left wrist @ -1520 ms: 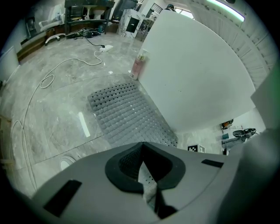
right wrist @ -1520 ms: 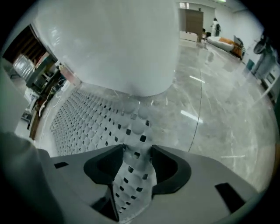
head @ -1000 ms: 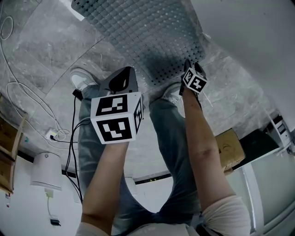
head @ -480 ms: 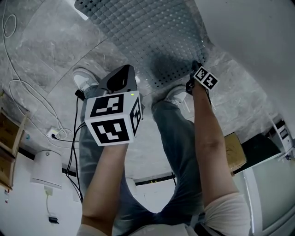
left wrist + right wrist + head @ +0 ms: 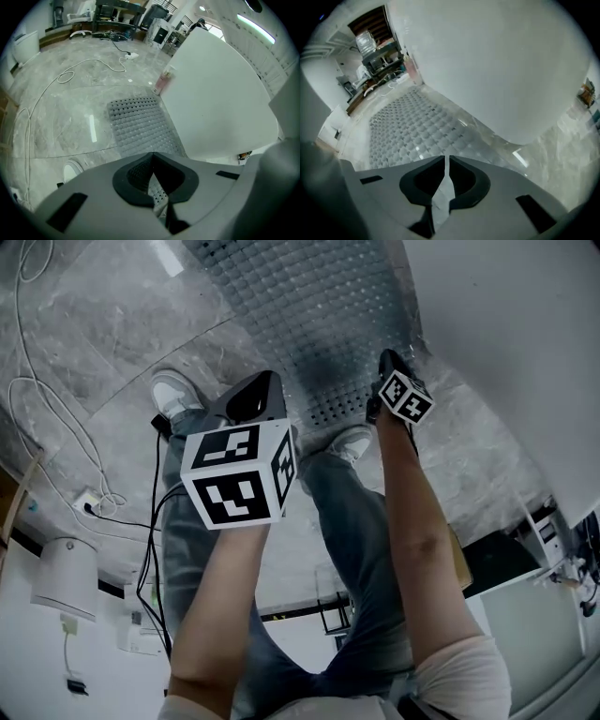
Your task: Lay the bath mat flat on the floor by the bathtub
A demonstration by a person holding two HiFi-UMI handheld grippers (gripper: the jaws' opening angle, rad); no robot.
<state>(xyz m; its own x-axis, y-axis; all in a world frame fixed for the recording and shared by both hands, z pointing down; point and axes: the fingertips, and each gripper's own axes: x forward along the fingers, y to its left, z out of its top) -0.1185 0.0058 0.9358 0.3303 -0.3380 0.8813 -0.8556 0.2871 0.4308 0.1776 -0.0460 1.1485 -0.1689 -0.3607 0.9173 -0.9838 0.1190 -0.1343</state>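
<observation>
The grey studded bath mat (image 5: pixel 309 306) lies spread on the marble floor along the white bathtub (image 5: pixel 506 334). My left gripper (image 5: pixel 255 390) is at the mat's near left corner. In the left gripper view the left gripper (image 5: pixel 152 157) is shut, with a perforated bit of the mat (image 5: pixel 140 124) pinched behind the tips. My right gripper (image 5: pixel 386 362) is at the near right corner by the tub. Its jaws have just been closing. In the right gripper view the right gripper (image 5: pixel 446 159) shows only a thin slit, filled by a pale strip that looks like the edge of the mat (image 5: pixel 412 126).
The person's shoes (image 5: pixel 173 395) stand just short of the mat. White cables (image 5: pixel 56 418) loop over the floor at left. A pink bottle (image 5: pixel 163 83) stands at the tub's far corner. A cardboard box (image 5: pixel 459 563) sits behind, at right.
The right gripper shifted right toward the tub, then came back a little and farther onto the mat's corner. The left gripper stays almost where it was.
</observation>
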